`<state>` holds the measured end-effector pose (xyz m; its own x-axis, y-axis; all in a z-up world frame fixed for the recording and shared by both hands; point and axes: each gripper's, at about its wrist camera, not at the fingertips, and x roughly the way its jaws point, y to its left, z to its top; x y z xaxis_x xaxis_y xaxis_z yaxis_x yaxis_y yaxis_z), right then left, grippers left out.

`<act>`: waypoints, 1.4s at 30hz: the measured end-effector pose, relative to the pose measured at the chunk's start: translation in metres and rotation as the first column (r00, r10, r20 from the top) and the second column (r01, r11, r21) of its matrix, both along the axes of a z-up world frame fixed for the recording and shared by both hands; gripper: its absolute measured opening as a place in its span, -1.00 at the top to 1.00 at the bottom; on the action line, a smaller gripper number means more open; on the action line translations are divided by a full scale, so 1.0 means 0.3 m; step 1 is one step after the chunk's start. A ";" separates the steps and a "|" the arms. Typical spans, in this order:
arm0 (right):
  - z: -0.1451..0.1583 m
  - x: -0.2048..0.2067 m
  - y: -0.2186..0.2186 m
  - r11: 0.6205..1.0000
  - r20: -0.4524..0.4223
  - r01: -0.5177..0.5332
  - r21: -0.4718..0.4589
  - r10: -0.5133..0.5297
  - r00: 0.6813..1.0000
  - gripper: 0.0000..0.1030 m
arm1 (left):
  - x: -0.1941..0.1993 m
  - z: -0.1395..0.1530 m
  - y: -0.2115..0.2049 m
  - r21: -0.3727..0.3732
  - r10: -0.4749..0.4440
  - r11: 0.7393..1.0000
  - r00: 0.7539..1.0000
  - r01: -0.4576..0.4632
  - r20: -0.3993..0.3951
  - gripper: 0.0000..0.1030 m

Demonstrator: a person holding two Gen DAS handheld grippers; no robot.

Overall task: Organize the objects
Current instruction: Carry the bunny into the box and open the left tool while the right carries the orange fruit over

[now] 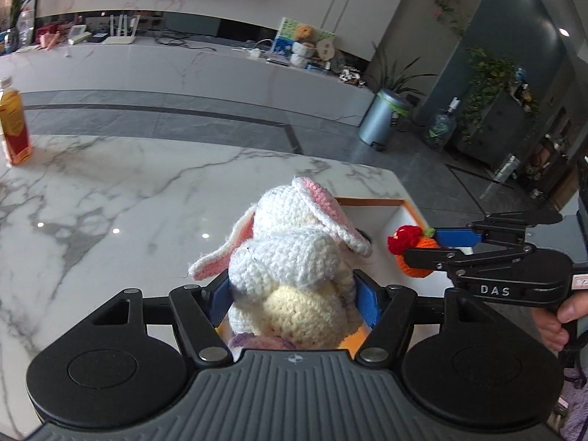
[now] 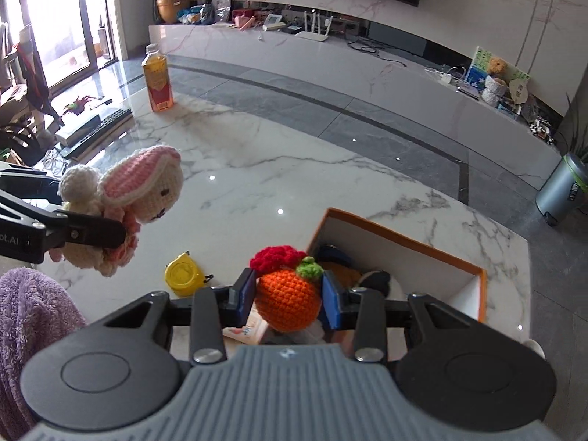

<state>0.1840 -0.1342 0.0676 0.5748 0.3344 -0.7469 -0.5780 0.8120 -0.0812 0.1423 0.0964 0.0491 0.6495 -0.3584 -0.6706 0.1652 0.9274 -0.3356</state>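
The crocheted bunny (image 1: 290, 257) is clamped between the blue pads of the left claw (image 1: 294, 297), held in the air above the marble table (image 1: 110, 191). The right claw (image 2: 288, 294) grips a crocheted orange (image 2: 286, 299) with a red flower, over the edge of the open orange-rimmed box (image 2: 422, 253). A yellow tape measure (image 2: 183, 273) lies on the table just beside the box, and a juice bottle (image 2: 158, 79) stands far off.
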 end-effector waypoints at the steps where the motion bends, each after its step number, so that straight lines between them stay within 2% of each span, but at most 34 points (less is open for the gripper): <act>1: 0.007 -0.005 -0.041 1.000 0.005 0.020 0.001 -0.020 1.000 0.21 | 0.013 0.006 -0.039 -0.013 -0.022 1.000 1.000 0.022 0.003 -0.52; 7: -0.020 0.003 -0.244 0.993 0.002 0.112 -0.025 -0.112 0.994 0.21 | 0.145 -0.042 -0.290 -0.053 -0.141 0.989 0.990 0.140 -0.019 -0.52; 11: -0.066 0.034 -0.321 0.991 -0.020 0.119 -0.056 -0.120 0.993 0.21 | 0.252 -0.110 -0.431 -0.050 -0.184 0.982 0.982 0.182 -0.052 -0.52; 16: -0.131 0.078 -0.387 0.993 -0.067 0.089 -0.072 -0.094 0.993 0.21 | 0.370 -0.184 -0.551 -0.081 -0.206 0.977 0.974 0.200 -0.088 -0.52; 23: -0.227 0.153 -0.404 0.994 -0.124 0.063 -0.085 -0.074 0.990 0.22 | 0.464 -0.279 -0.640 -0.061 -0.199 0.979 0.971 0.192 -0.132 -0.52; 33: -0.306 0.246 -0.378 0.988 -0.141 0.063 -0.138 -0.083 0.986 0.25 | 0.523 -0.395 -0.667 -0.033 -0.207 0.978 0.957 0.205 -0.203 -0.57; 38: -0.326 0.262 -0.368 0.987 -0.143 0.051 -0.152 -0.073 0.987 0.26 | 0.533 -0.410 -0.670 -0.030 -0.224 0.974 0.952 0.223 -0.209 -0.68; 42: -0.326 0.260 -0.360 0.985 -0.138 0.048 -0.168 -0.072 0.988 0.26 | 0.512 -0.375 -0.669 -0.011 -0.245 0.969 0.950 0.248 -0.192 -0.74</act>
